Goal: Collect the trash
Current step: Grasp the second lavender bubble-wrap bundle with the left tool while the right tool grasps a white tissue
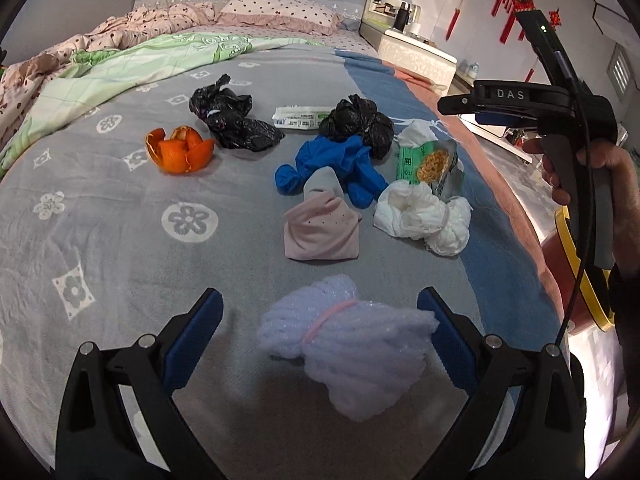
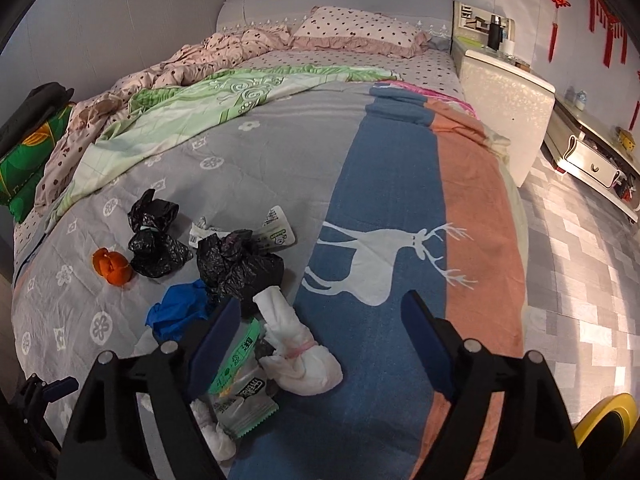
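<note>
The left claw (image 1: 320, 330) stood apart around the bubble-wrap bundle (image 1: 344, 344) on the bed (image 1: 120, 240), best pinched at its banded waist, while the right claw (image 2: 322, 330) hung apart, empty.

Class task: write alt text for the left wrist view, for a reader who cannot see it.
The open left claw frames a banded bubble-wrap bundle on a grey flowered bedspread. Beyond lie orange peel, two black bags, a blue glove and white tissue wads.
</note>
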A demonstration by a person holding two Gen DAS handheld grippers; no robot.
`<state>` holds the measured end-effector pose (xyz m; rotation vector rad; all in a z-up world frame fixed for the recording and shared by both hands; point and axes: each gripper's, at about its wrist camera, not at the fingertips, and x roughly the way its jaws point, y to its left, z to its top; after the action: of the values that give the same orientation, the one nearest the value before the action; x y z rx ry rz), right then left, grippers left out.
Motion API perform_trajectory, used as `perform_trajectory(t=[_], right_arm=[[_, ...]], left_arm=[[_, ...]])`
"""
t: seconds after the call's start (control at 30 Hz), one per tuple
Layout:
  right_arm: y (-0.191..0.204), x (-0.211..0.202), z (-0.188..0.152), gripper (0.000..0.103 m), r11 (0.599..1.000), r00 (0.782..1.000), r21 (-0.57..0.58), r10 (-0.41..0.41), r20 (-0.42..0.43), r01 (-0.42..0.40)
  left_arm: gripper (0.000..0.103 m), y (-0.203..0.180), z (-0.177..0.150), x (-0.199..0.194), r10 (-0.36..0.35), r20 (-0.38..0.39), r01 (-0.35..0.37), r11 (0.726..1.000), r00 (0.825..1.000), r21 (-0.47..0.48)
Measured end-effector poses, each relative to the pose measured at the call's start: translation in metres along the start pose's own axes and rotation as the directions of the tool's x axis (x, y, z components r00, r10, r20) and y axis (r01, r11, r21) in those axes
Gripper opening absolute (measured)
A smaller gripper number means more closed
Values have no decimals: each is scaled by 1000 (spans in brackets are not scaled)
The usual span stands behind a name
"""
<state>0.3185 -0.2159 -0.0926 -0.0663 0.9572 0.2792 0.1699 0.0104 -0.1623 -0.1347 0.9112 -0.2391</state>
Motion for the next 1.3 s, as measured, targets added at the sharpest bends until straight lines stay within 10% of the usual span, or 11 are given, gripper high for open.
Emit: perform_trajectory(t=[0.5,0.67,1.3], right_arm=[[-5,54,-1,42,1000,993,-1,31,-115,-31],[-5,53,-3,10,999,993,13,47,-107,-46],[-12,-20,-7,6,998,998,56,22,62,-25]], left_arm=[[69,-8,2,25,-28,-21,29,999,999,43],[60,-12,1,23,-27,-2,27,998,1000,55],[56,-16,5,-15,-21,70,16,998,997,65]])
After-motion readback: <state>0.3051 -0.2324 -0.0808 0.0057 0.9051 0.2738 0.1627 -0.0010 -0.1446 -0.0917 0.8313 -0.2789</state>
